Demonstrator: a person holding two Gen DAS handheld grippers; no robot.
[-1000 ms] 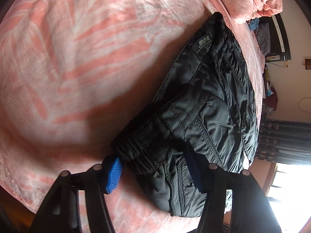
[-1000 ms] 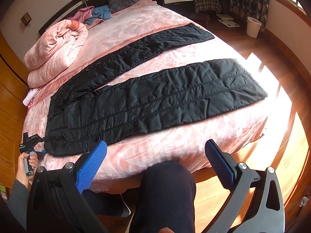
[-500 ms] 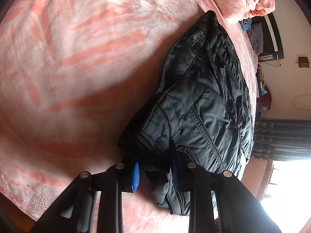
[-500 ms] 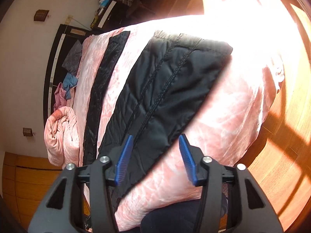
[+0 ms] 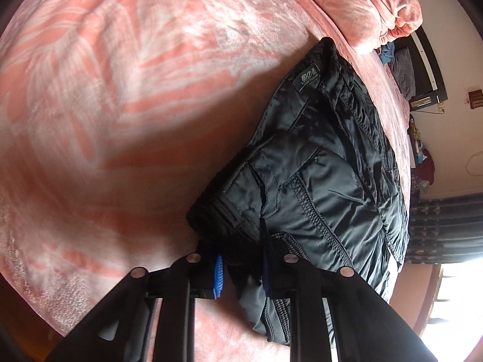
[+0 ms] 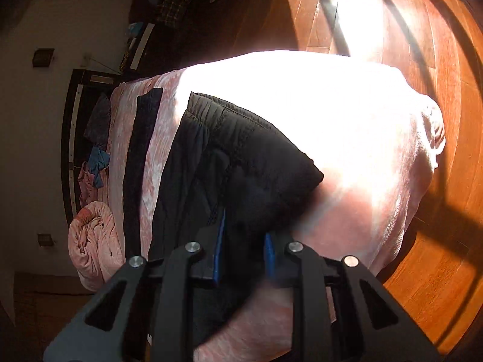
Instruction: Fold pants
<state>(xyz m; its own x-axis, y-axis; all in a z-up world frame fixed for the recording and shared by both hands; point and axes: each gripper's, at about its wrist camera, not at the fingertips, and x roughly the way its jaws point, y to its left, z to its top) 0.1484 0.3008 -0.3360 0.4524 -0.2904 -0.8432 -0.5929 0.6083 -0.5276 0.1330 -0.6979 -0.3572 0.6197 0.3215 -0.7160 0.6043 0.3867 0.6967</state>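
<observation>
Pants [image 5: 326, 163] | both grippers clamped; right hem glare-washed (blurred)

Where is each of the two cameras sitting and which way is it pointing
Left wrist: on the left tongs, looking along them over the pink bed at the waist of the black pants, fabric pinched between the blue pads; no body shows.
Right wrist: on the right tongs, looking along them at a pant-leg hem near the sunlit bed edge, wooden floor beyond; no body shows.
Shared: pants, bed, rolled pink blanket.
</observation>
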